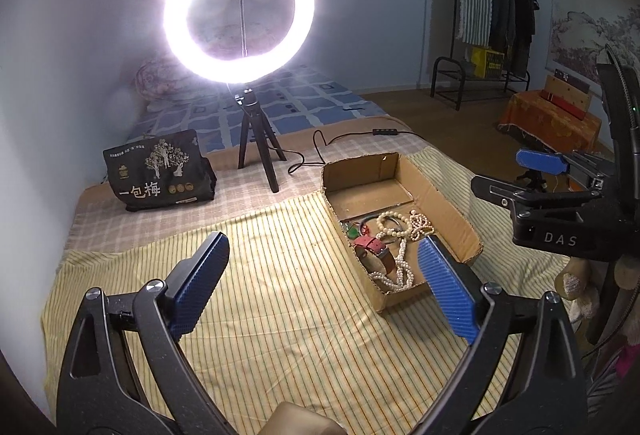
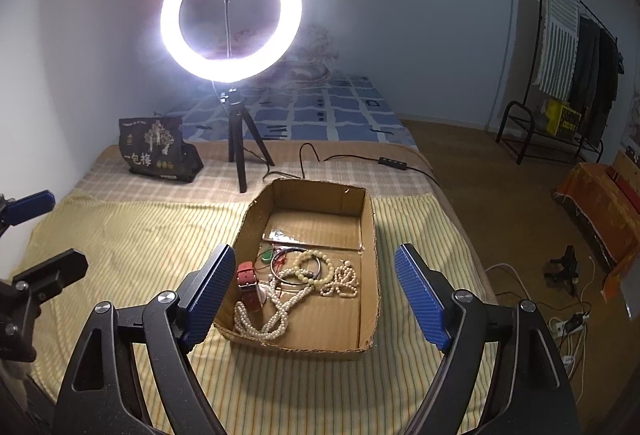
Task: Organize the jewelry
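An open cardboard box [image 2: 370, 235] [image 1: 452, 211] lies on the striped yellow cloth [image 2: 120, 235]. In it lie a white pearl necklace [image 2: 276, 315] [image 1: 400, 271], a cream bead bracelet [image 2: 316, 269] [image 1: 394, 223], a red-strapped watch [image 2: 248, 283] [image 1: 374, 249], a dark bangle [image 2: 280, 267] and a green pendant [image 2: 266, 256]. My right gripper [image 2: 316, 291] is open and empty, just above the box's near end. My left gripper [image 1: 324, 271] is open and empty, over the cloth left of the box. The right gripper also shows in the left wrist view [image 1: 544, 187].
A lit ring light on a tripod [image 2: 236, 139] stands behind the box, its cable [image 2: 360, 159] trailing right. A black snack bag [image 2: 156, 151] stands at the back left. The bed edge drops to the floor at right, with a clothes rack [image 2: 568, 83] beyond.
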Motion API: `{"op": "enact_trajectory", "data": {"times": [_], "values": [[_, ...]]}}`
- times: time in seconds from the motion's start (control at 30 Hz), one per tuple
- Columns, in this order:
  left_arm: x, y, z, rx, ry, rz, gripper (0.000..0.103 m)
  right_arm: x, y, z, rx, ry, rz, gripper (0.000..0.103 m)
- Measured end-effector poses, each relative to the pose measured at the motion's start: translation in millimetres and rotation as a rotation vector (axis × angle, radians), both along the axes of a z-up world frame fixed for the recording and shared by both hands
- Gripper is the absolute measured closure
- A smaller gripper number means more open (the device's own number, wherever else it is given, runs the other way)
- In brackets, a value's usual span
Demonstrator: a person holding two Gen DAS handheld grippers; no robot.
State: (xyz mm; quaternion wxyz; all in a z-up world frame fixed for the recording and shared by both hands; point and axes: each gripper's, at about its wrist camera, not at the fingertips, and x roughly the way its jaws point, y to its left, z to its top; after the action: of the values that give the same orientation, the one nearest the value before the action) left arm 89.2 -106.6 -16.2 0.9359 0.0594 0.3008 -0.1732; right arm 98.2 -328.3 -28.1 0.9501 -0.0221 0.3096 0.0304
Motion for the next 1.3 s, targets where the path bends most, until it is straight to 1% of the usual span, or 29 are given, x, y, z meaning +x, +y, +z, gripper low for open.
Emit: {"op": "enact_trajectory", "data": {"times": [0.23,0.4,0.53,0.6,1.3], "values": [[-1.4,-0.8,-0.3,0.008,0.008,-0.009,0.006,1.0,0.8,-1.2,0.004,-0.001,-0.001,0.021],[0.9,-2.1,-3.1,0.045,0.032,0.032,0.006,2.0,1.4,-2.2,0.011,-0.001,-0.001,0.021],[1.9,-0.8,-4.1,0.039,0.042,0.037,0.005,3.1,3.3,-3.1,-0.001,0.0,0.0,0.021],[2.4,-0.7,-4.3,0.041,0.047,0.045,0.0,2.9,3.8,-4.2,-0.001,0.003,0.002,0.021],[5.4,0.8,-4.0,0.029,0.05,0.048,0.0,2.4,5.7,-5.5,-0.002,0.006,0.007,0.021]]}}
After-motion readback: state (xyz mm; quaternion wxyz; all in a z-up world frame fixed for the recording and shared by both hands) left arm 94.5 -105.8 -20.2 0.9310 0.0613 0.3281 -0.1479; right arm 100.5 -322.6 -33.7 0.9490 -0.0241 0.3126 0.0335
